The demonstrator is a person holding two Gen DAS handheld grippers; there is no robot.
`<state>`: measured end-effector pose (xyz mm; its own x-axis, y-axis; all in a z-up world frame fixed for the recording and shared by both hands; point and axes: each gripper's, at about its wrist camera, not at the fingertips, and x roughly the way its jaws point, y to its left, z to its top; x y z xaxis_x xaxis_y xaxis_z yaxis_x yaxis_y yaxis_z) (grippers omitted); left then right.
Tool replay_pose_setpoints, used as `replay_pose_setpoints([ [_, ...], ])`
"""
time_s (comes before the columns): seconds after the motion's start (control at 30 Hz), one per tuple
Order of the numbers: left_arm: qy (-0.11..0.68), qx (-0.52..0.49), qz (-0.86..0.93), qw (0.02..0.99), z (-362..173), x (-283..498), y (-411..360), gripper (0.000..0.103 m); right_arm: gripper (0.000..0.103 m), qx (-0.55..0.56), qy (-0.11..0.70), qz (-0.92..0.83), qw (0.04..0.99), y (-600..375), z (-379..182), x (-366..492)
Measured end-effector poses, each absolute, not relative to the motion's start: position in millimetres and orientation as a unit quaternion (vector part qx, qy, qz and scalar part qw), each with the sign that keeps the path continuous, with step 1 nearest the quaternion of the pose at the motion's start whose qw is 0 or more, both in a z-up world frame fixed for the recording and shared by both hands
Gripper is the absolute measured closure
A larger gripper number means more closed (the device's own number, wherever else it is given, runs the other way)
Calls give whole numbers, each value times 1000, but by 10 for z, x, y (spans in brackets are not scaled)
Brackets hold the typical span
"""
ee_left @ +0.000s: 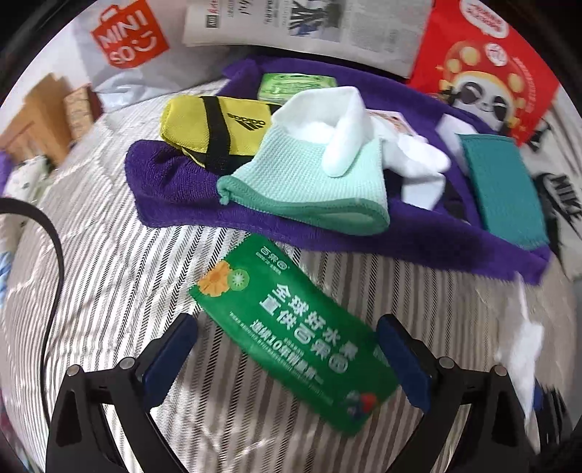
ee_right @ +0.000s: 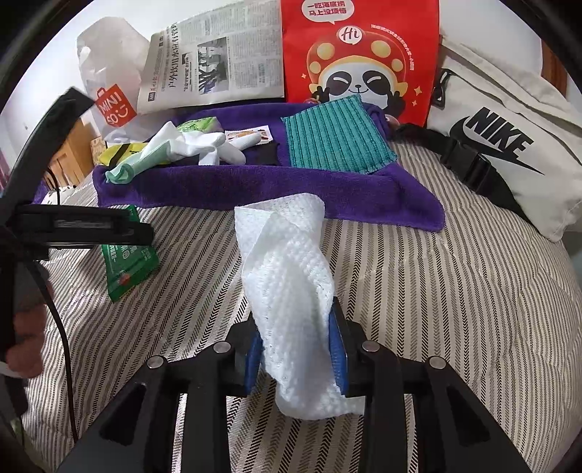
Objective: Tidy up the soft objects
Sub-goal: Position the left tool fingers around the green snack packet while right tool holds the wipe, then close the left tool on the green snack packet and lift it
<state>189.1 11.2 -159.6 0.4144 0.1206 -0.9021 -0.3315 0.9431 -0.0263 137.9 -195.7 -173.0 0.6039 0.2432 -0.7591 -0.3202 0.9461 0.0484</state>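
My right hand-held gripper (ee_right: 296,358) pinches a white textured cloth (ee_right: 287,276) between its blue pads; the cloth stands up out of the jaws, twisted and folded, above the striped bed (ee_right: 454,291). My left hand-held gripper (ee_left: 287,354) is spread wide with nothing pressed between its pads, and hangs over a green printed pouch (ee_left: 291,334) that lies flat on the bed, just in front of the near edge of the purple towel (ee_left: 189,193).

The purple towel is spread across the middle of the bed and carries most of the soft things. On its left part lies a yellow and black pouch (ee_left: 214,127), with a mint green cloth (ee_left: 309,178) beside it and overlapping its edge. A white sock (ee_left: 349,127) rests on the mint cloth, and more white fabric (ee_left: 422,171) trails to its right. A teal ribbed cloth (ee_right: 336,136) lies flat on the right part of the towel. A small green packet (ee_left: 291,85) sits near the towel's far edge.

Beyond the towel stand a newspaper (ee_right: 218,62), a red panda-print bag (ee_right: 360,58), and a white plastic bag with a red logo (ee_left: 127,34). A cream waist bag (ee_right: 509,145) lies at the right edge of the bed.
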Motion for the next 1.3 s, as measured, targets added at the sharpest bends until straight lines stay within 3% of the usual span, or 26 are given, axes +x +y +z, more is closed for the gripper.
replay_pose_setpoints([
  [0.27, 499, -58, 118, 856, -1621, 1838, -4, 0, 69, -35, 417, 165, 893, -1993, -1728, 1392],
  [0.77, 527, -48, 32, 848, -1566, 1387, 475, 1, 69, -54, 416, 158, 894, -1946, -1725, 1376],
  [1.3, 453, 120, -142, 872, -1427, 1340, 773, 1, 69, -55, 416, 157, 894, -1943, -1718, 1380],
])
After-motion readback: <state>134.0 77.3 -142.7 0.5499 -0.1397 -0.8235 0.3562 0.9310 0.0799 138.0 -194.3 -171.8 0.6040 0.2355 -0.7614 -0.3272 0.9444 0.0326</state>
